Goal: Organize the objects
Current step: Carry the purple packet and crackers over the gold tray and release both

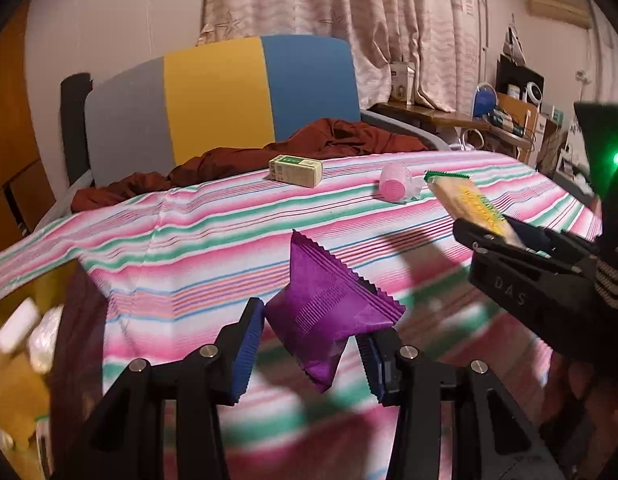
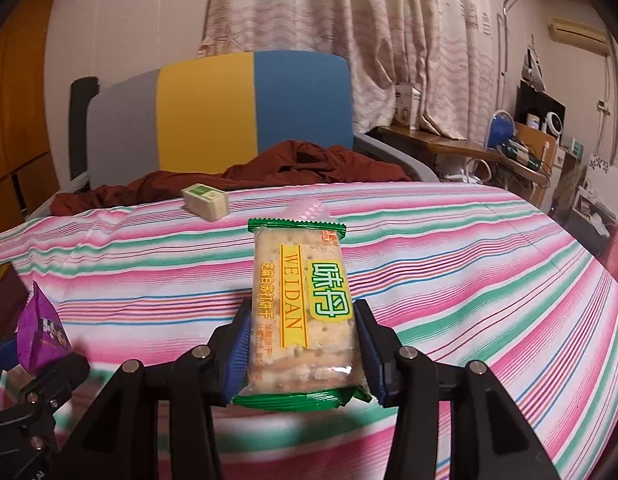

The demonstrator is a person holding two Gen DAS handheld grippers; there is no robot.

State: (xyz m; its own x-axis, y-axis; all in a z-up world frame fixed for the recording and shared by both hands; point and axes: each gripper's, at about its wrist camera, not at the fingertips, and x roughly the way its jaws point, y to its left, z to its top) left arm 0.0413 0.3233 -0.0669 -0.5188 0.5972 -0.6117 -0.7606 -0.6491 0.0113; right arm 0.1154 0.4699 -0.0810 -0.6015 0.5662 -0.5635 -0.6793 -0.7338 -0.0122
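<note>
Tricolour chair, rust cloth, curtains, cluttered shelf.

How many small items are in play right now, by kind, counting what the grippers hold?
Snack packets: 2, the purple packet in the left gripper and the cracker packet in the right gripper
Small boxes: 1, the box
Pink cups: 1, the cup
Total: 4

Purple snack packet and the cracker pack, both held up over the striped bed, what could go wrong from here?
The left claw pinches the purple packet at one puffy corner, so it may slip or twist out. The right claw squeezes the cracker pack across its sides, so the crackers might crack. The two claws sit close together and could bump.
</note>
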